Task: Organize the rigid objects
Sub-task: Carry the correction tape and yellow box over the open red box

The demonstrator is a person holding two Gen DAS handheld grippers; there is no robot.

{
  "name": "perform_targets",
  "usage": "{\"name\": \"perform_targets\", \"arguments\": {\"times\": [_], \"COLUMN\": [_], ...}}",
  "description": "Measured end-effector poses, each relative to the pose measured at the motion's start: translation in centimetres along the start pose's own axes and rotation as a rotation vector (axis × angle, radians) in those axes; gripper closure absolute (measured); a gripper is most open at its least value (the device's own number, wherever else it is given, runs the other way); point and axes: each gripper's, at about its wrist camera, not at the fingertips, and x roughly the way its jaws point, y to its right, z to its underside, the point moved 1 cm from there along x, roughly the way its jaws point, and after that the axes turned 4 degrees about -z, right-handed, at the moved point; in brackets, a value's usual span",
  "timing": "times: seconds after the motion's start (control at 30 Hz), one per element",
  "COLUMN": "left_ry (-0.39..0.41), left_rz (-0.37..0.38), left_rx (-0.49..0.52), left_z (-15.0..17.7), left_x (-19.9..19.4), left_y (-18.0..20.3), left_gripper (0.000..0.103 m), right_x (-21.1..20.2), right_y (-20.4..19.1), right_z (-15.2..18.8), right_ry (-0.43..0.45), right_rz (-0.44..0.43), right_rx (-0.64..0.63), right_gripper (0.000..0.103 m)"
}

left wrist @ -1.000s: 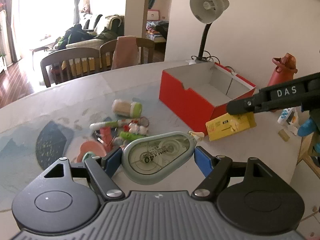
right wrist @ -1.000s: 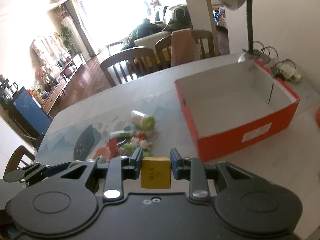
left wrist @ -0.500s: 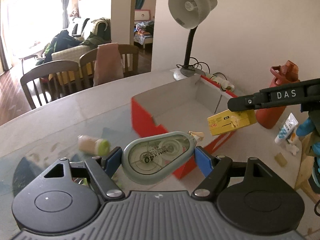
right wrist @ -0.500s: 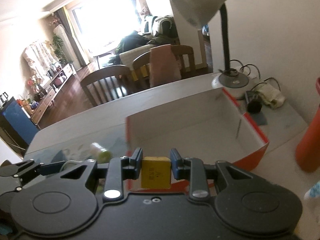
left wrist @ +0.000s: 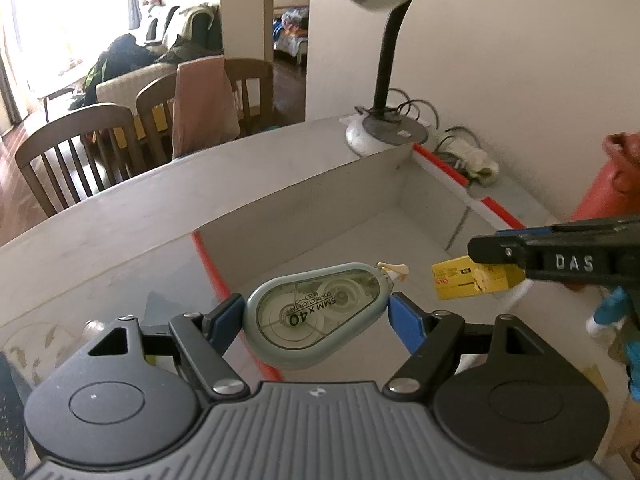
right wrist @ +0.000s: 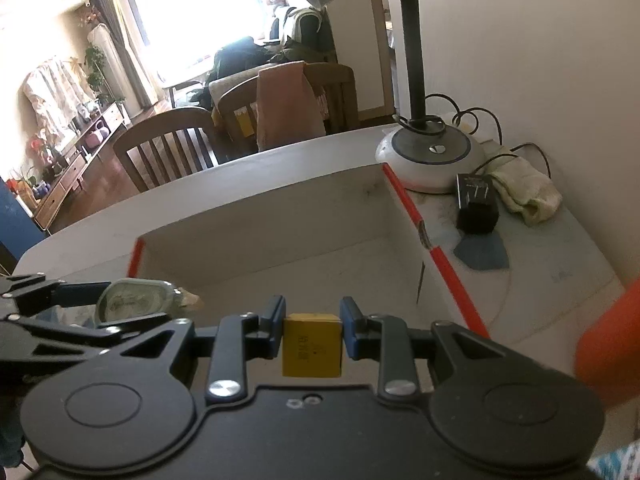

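My left gripper (left wrist: pixel 316 314) is shut on a grey-green correction tape dispenser (left wrist: pixel 316 316), held above the near left wall of the red box (left wrist: pixel 208 264). The box is open on top, with a bare white inside (right wrist: pixel 320 256). My right gripper (right wrist: pixel 312 322) is shut on a small yellow box (right wrist: pixel 312 344) and hovers over the red box's near side. In the left wrist view the right gripper (left wrist: pixel 480 262) comes in from the right with the yellow box (left wrist: pixel 460 284). The tape dispenser (right wrist: pixel 136 298) also shows at the left of the right wrist view.
A desk lamp (right wrist: pixel 430 156) stands just behind the red box, with a black plug (right wrist: pixel 478 204) and a pale cloth (right wrist: pixel 524 192) beside its base. An orange bottle (left wrist: pixel 608 184) stands right of the box. Wooden chairs (left wrist: pixel 76 148) line the table's far edge.
Both grippers have travelled from the pile of small items over to the red box, each keeping its object. The pile has slid out of view and the lamp looms closer.
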Motion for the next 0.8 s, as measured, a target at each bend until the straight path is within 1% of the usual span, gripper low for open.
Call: {"name": "perform_targets", "arguments": {"times": [0.13,0.2,0.33,0.43,0.53,0.63,0.73,0.8], "left_ry": [-0.068,-0.095,-0.142,-0.183,-0.21,-0.213,-0.229,-0.254], "left_rz": [-0.005,-0.004,-0.027,-0.035,-0.048,-0.08,-0.076,-0.076], "left_rx": [-0.046,-0.064,-0.059,-0.076,-0.072,-0.026,-0.027,-0.014], "left_z": [-1.5,-2.0,-2.8,-3.2,-3.3,-3.3,-3.3,-3.2], "left_x": [3.4,4.9,7.8,9.5,11.1,11.7,12.3,12.8], "left_y": [0.4,0.5,0.9,1.0,1.3,1.9,2.2,2.6], "left_gripper": [0.025,0.025,0.025,0.025,0.025,0.025,0.025,0.025], "right_x": [2.1,3.1,4.6,5.5,6.0,6.2,6.1,6.0], "right_y": [0.8,0.8,0.9,0.9,0.8,0.7,0.4,0.0], "right_z": [-0.4,-0.4,-0.1,0.3,0.7,1.1,1.4,1.7], "right_ry": [-0.014,-0.021,-0.035,-0.053,-0.077,-0.096,-0.124,-0.145], "right_rz": [0.004,0.01,-0.001,-0.008,-0.009,-0.012,-0.012,-0.01], "right_rx": [-0.024,-0.056,-0.113,-0.151,-0.178,-0.198,-0.246,-0.286], "right_gripper": [0.075,0.075,0.075,0.075,0.075,0.075,0.074,0.074]}}
